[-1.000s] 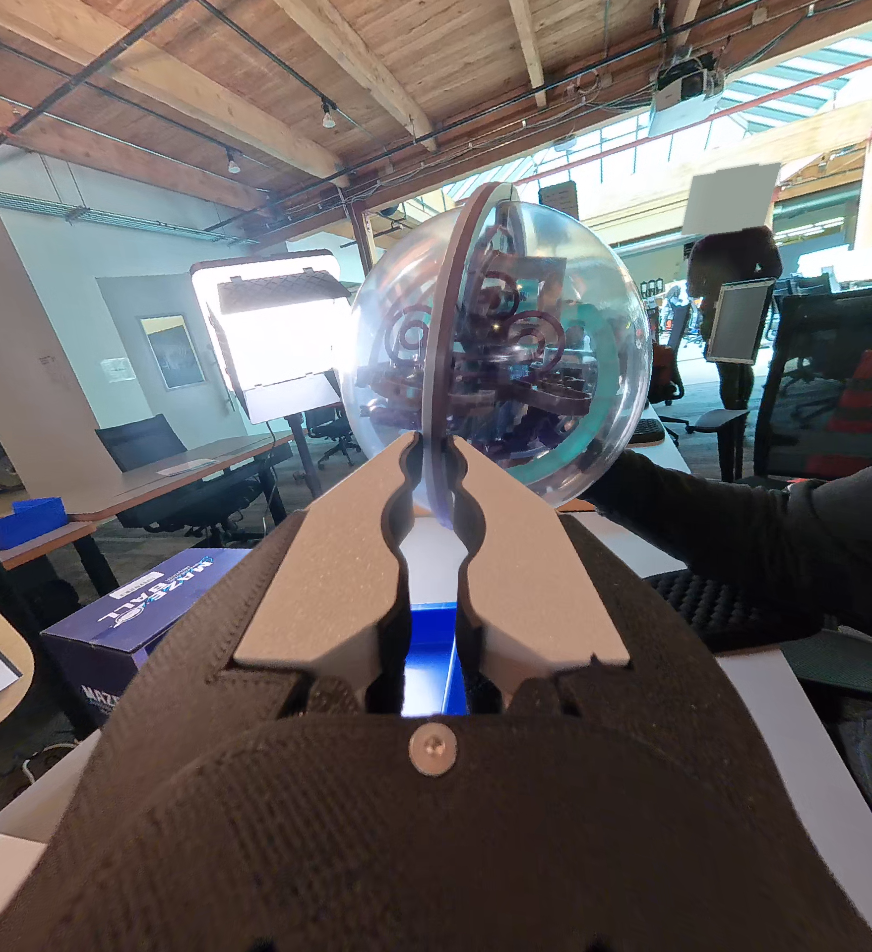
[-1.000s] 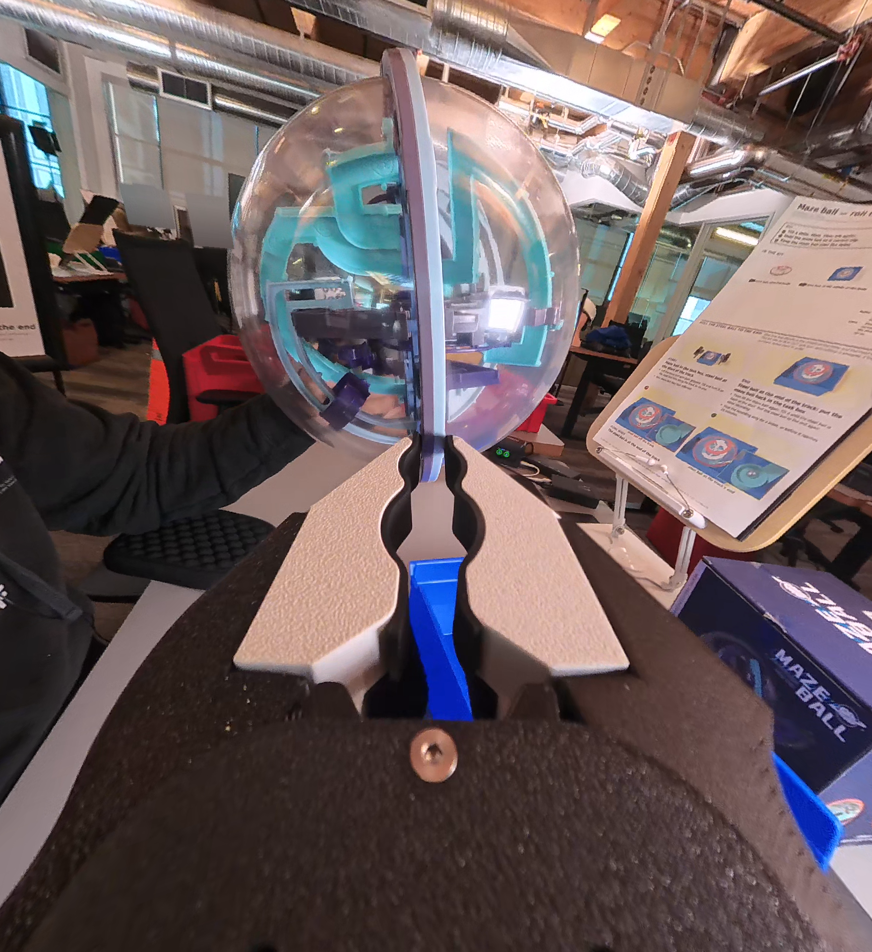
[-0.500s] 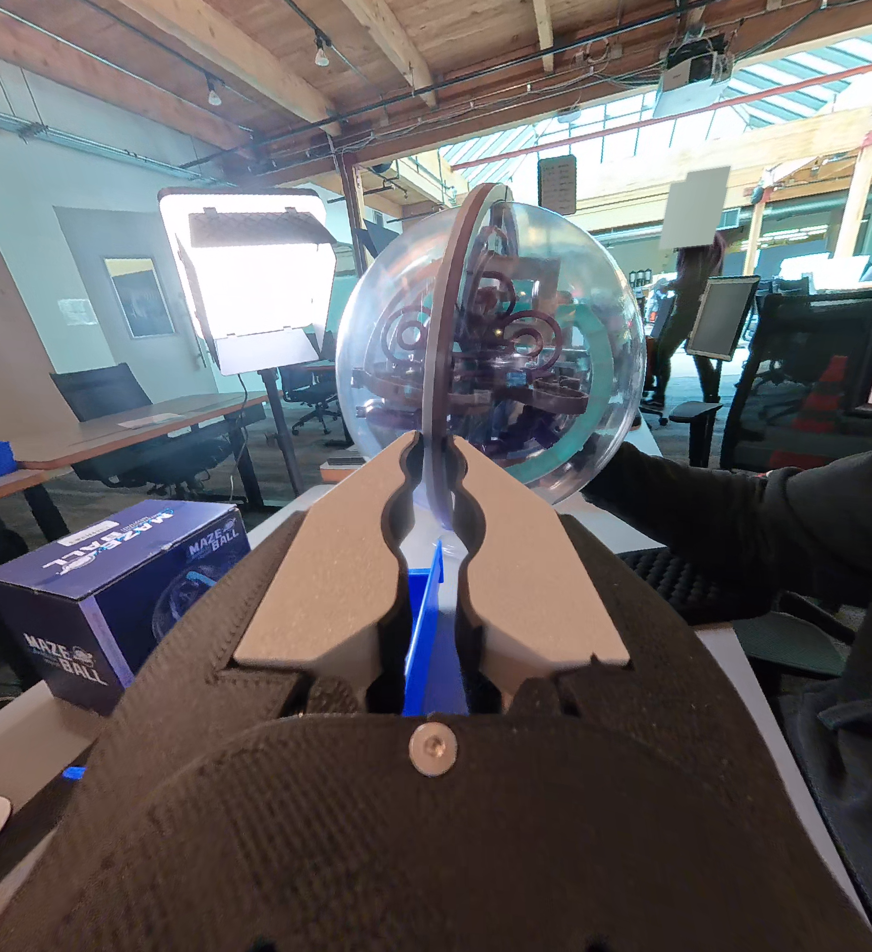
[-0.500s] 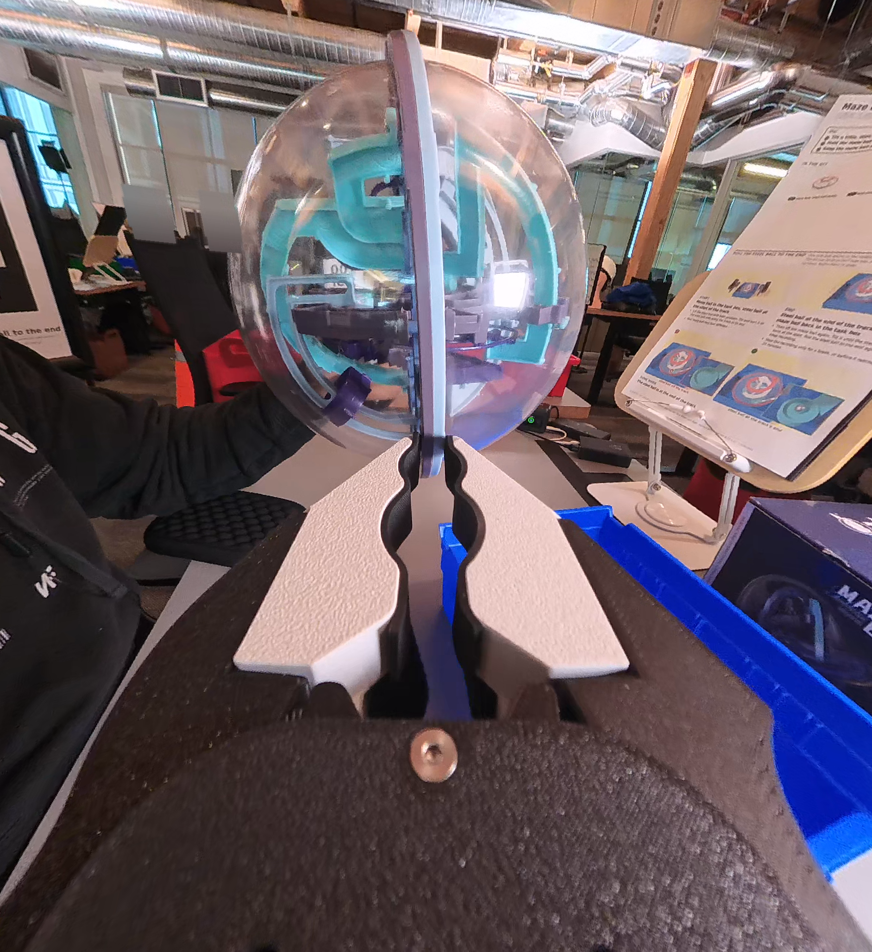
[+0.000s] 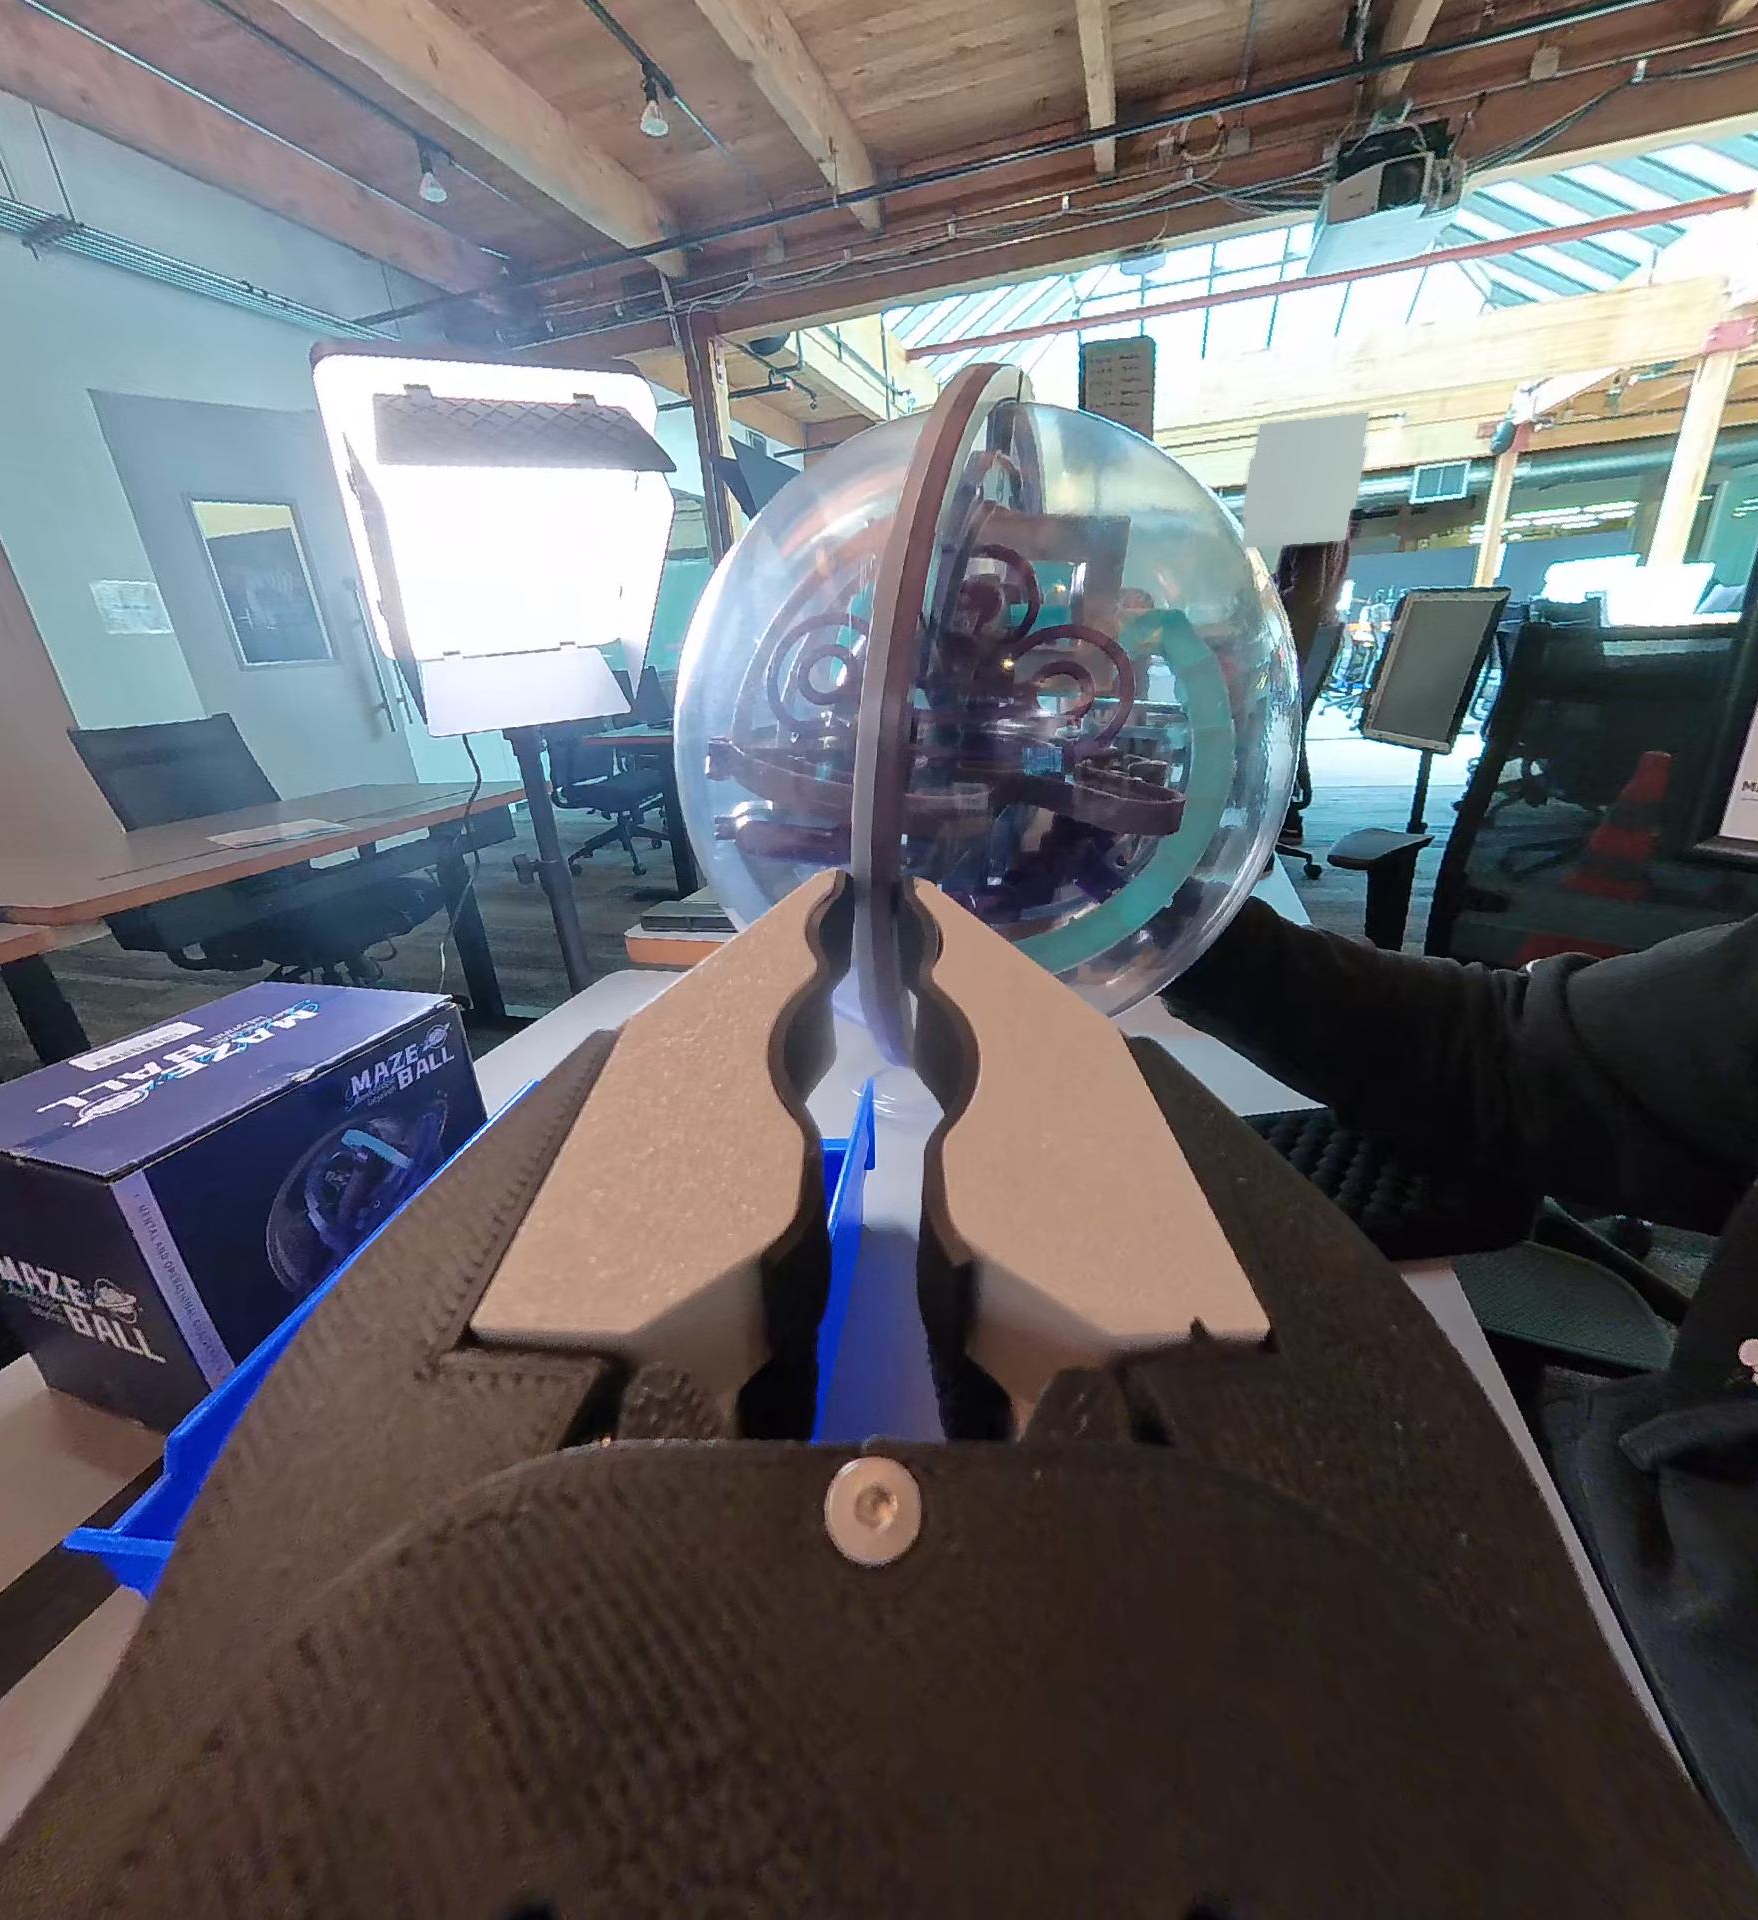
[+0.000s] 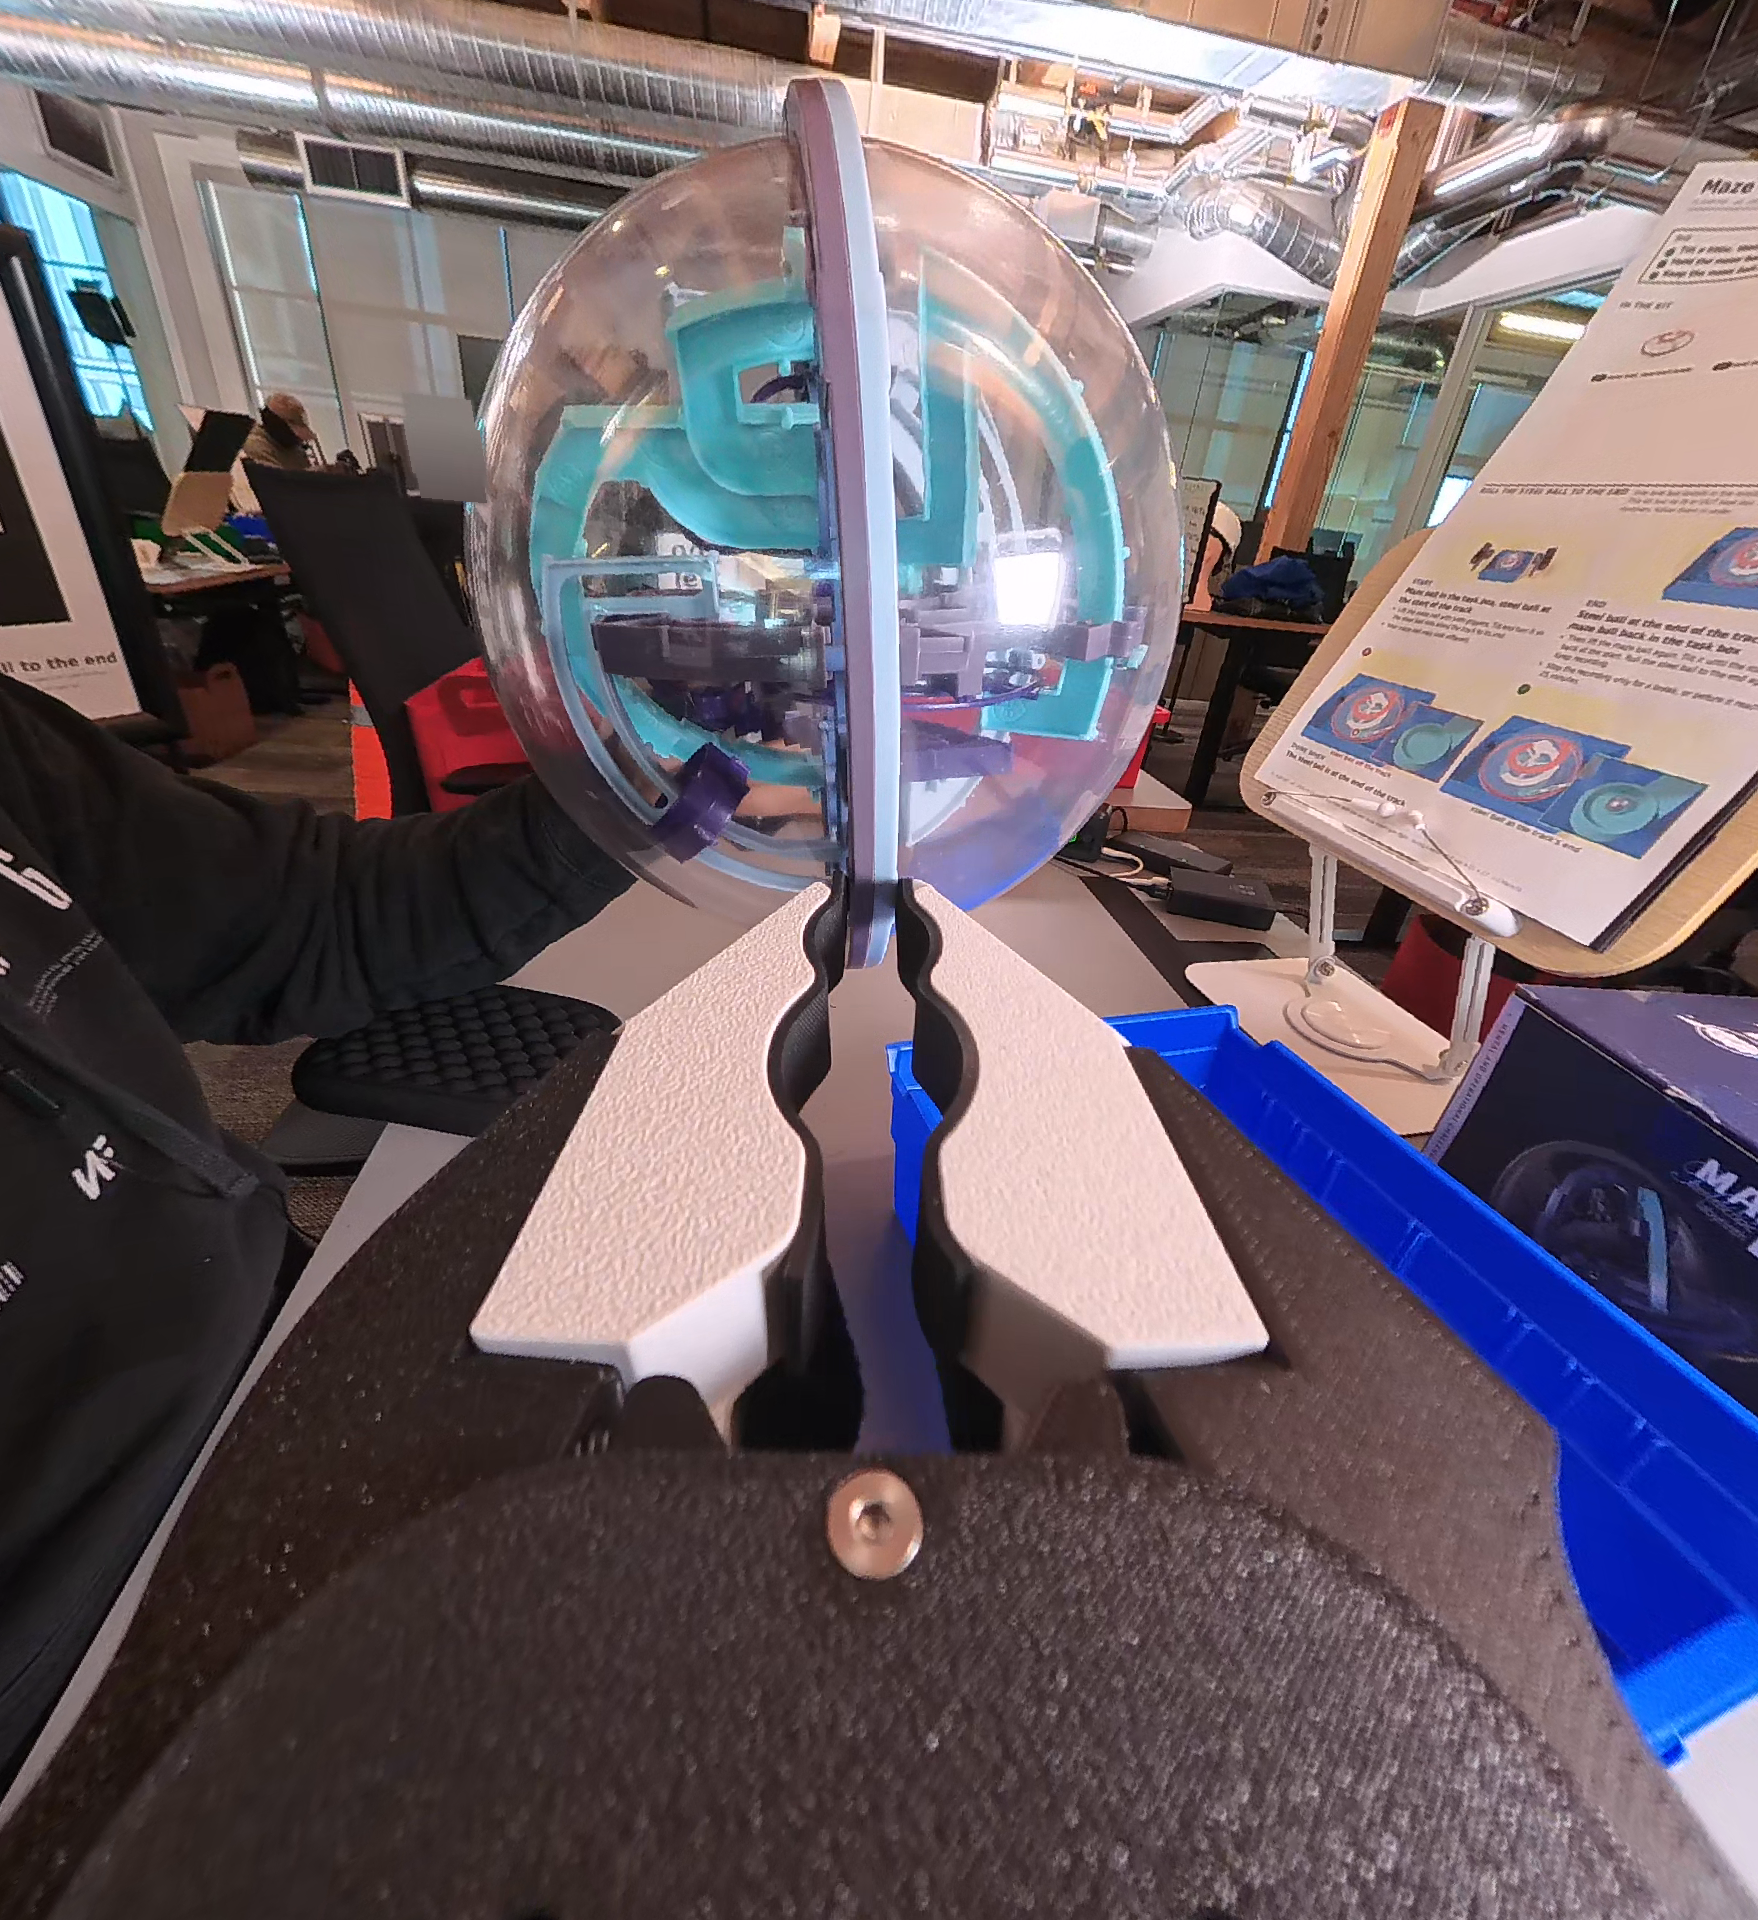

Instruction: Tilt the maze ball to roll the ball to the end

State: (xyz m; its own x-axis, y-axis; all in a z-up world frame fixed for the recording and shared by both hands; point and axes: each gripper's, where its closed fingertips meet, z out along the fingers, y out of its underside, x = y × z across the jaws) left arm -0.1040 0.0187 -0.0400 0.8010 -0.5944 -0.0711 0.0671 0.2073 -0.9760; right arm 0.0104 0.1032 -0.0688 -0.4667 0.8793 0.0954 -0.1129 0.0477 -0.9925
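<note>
The maze ball [image 5: 989, 707] [image 6: 833, 530], a clear sphere with teal and purple tracks inside, is held in the air, its flat rim ring upright. The left gripper [image 5: 877, 899] is clamped on that ring from one side, and the right gripper [image 6: 867, 902] pinches it from the other. A blue bin [image 6: 1477, 1278] lies below the grippers, and a maze ball box [image 5: 179, 1174] stands beside it.
</note>
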